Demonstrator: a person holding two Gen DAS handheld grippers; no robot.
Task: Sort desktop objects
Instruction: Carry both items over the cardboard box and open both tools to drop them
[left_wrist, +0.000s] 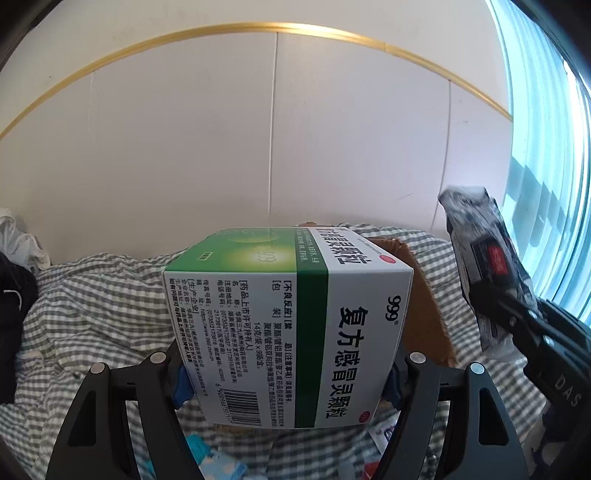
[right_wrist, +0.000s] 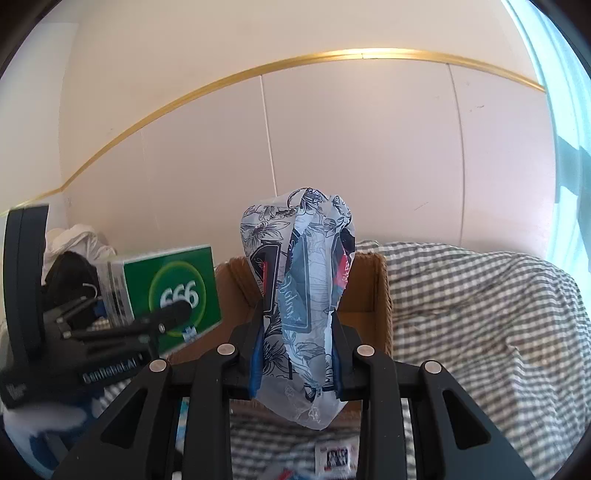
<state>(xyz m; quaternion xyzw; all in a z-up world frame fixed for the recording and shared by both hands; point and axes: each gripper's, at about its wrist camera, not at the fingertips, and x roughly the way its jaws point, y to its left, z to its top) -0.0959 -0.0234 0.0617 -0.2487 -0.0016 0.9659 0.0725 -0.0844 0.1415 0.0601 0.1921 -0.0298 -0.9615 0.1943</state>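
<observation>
Our left gripper was clamped on the green-and-white medicine box, its blue pads pressed against the box's two sides, and we held it lifted above the checked cloth. Our right gripper was pinching a floral-printed plastic packet, which stood upright between the fingers. Just past both loads, at twelve o'clock, sat an open cardboard box, and we judged it to be the bin these things were headed for; neither item had been dropped in yet, and we could not see whether anything lay inside. Nearer us, at six o'clock, small items remained on the cloth: a little white label-like packet and some blue-and-white wrappers, too blurred to name. Out at nine o'clock lay a heap of black and white clothing. So we reckoned the sorting was partway, with two pieces in hand and several left to gather.
</observation>
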